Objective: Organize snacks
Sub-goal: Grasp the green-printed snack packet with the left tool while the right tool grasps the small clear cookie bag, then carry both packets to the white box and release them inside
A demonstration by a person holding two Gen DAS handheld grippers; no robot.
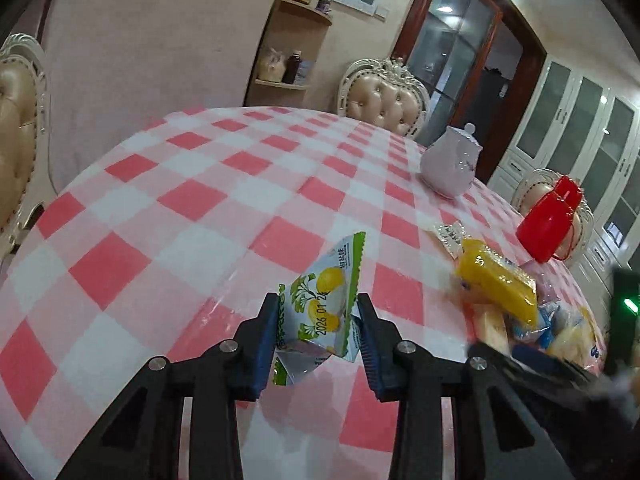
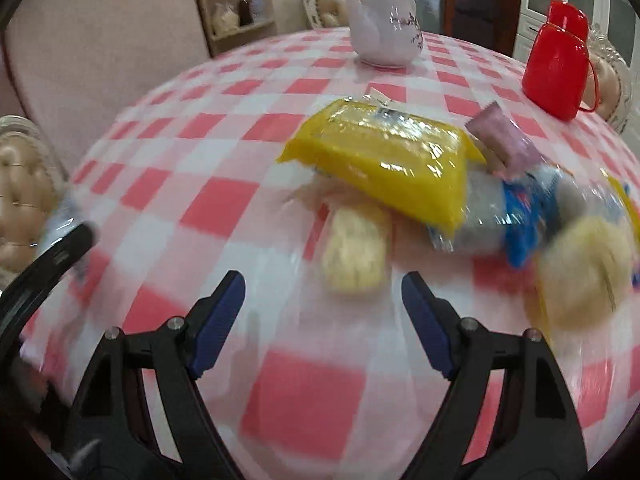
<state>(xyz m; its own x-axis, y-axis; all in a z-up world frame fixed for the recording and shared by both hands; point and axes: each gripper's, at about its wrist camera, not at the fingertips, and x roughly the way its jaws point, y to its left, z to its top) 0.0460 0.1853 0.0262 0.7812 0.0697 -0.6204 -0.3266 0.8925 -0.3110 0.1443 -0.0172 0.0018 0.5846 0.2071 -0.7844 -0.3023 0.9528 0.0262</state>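
Note:
My left gripper point(image 1: 318, 314) is shut on a small white and green lemon snack packet point(image 1: 324, 300) and holds it above the pink checked tablecloth point(image 1: 180, 208). A heap of snacks lies at the right: a yellow pack point(image 1: 498, 282) on top of blue and pale wrapped pieces point(image 1: 560, 328). In the right wrist view my right gripper point(image 2: 324, 300) is open and empty, just short of the heap. There the yellow pack point(image 2: 384, 164) lies over a pale biscuit packet point(image 2: 354, 252), a blue wrapped packet point(image 2: 516, 216) and a pink packet point(image 2: 506, 140). The view is blurred.
A white teapot point(image 1: 450, 164) point(image 2: 384, 28) and a red flask point(image 1: 550, 220) point(image 2: 560, 60) stand beyond the heap. Padded chairs point(image 1: 384, 96) ring the table. A wall shelf point(image 1: 292, 40) with jars stands behind. The other gripper's black arm point(image 2: 44, 264) shows at the left.

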